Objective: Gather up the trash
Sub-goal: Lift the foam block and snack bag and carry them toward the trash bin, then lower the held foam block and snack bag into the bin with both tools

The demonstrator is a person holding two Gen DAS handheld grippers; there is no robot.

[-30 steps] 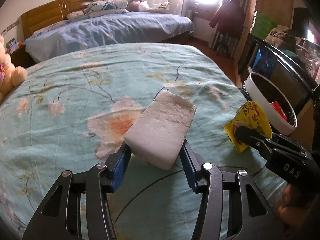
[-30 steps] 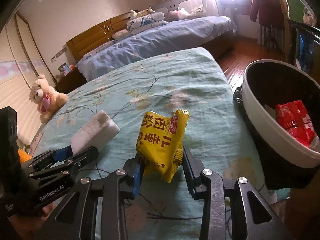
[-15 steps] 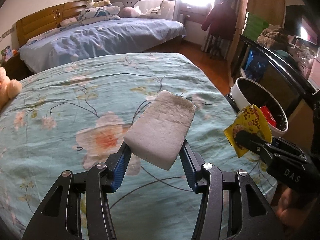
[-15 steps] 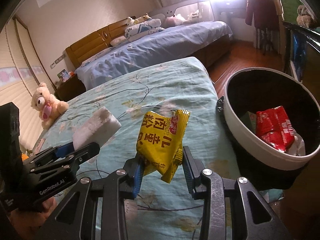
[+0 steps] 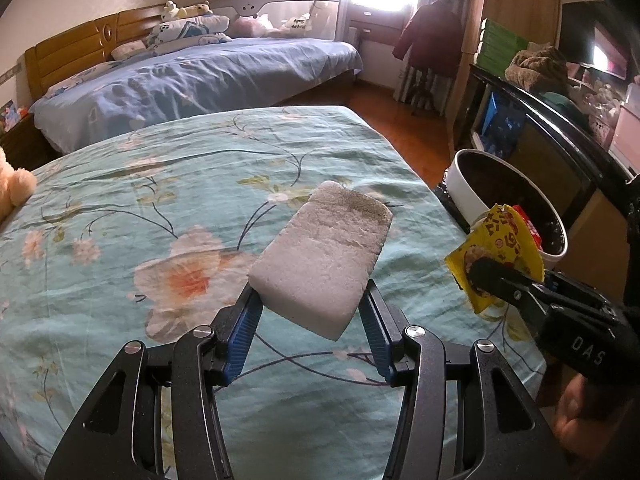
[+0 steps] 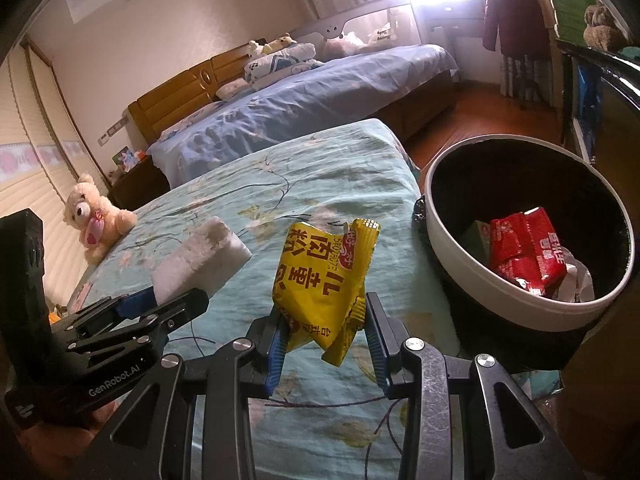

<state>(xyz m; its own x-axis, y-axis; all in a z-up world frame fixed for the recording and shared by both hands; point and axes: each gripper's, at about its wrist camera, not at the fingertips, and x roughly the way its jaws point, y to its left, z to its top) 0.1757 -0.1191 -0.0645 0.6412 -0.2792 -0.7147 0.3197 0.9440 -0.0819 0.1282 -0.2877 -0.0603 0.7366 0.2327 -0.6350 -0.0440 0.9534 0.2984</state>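
Observation:
My left gripper (image 5: 310, 316) is shut on a white foam block (image 5: 324, 256), held above the floral bedspread (image 5: 120, 216). The same foam block (image 6: 200, 258) shows at the left of the right wrist view. A crumpled yellow snack wrapper (image 6: 324, 284) sits clamped in my right gripper (image 6: 324, 332), lifted off the bed. That yellow wrapper (image 5: 496, 252) also appears at the right of the left wrist view. Beside the bed, to the right, stands a white-rimmed trash bin (image 6: 444, 252) with a black liner, holding a red packet (image 6: 528, 252) and other scraps.
A cream teddy bear (image 6: 94, 220) sits at the bed's far left edge. Beyond lies a second bed with blue bedding (image 5: 192, 80) and a wooden headboard. A dark glass-fronted cabinet (image 5: 560, 148) stands behind the bin. Wooden floor (image 5: 400, 108) runs between the beds.
Both grippers have drifted toward the bin side of the bed with their loads; the bin now shows fuller and nearer to the middle in both views. Neither grip has altered.

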